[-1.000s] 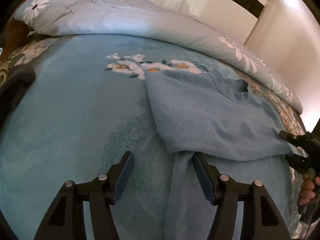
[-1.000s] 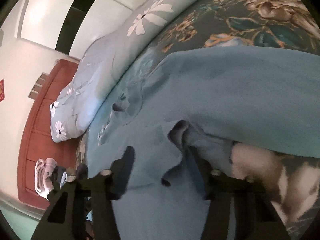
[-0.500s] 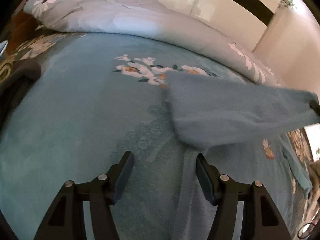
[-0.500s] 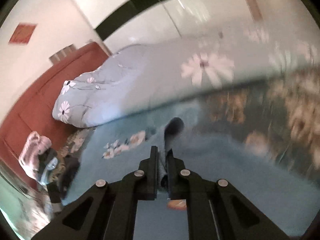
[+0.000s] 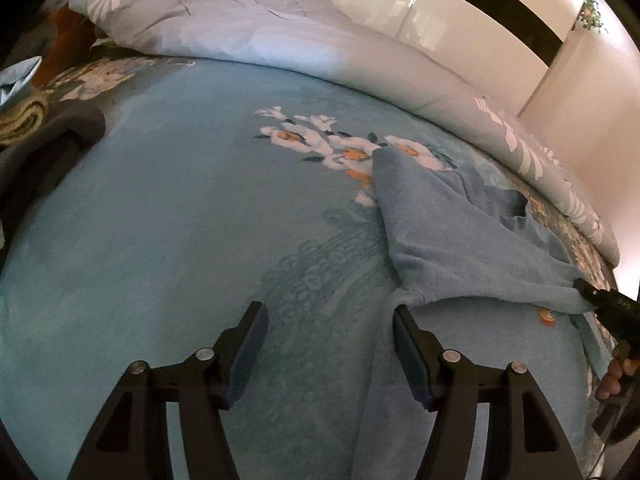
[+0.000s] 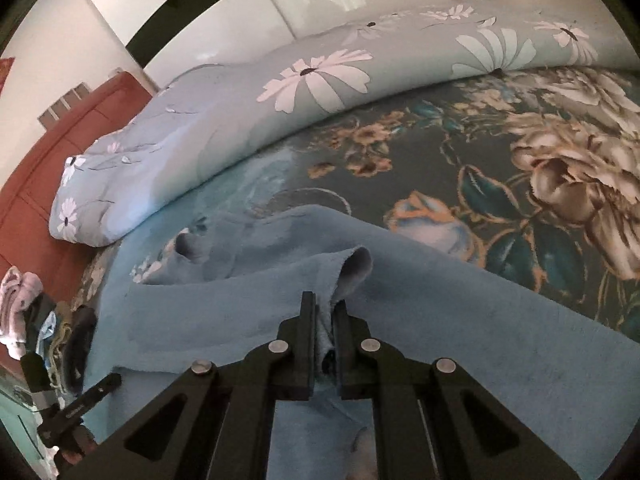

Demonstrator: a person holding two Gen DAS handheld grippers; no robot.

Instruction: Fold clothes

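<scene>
The right gripper [image 6: 323, 312] is pinching a bunched edge of the blue garment [image 5: 448, 232], which is lying on the blue blanket [image 5: 180, 220]; its lower part is running out of view. The left gripper [image 5: 330, 344] is hovering spread wide, gripping nothing.

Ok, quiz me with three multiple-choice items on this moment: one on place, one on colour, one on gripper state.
1. Where does the garment lie?
A. on the blue blanket
B. on the floor
C. on a chair

2. What colour is the garment?
A. red
B. light blue
C. black

3. How do the grippers stand?
A. both open
B. left gripper shut, right open
C. left open, right gripper shut on the garment

Key: 1 A, it rests on the blanket; 2 B, the fabric is pale blue; 3 C, the right jaws pinch a cloth edge and the left jaws gape.
</scene>
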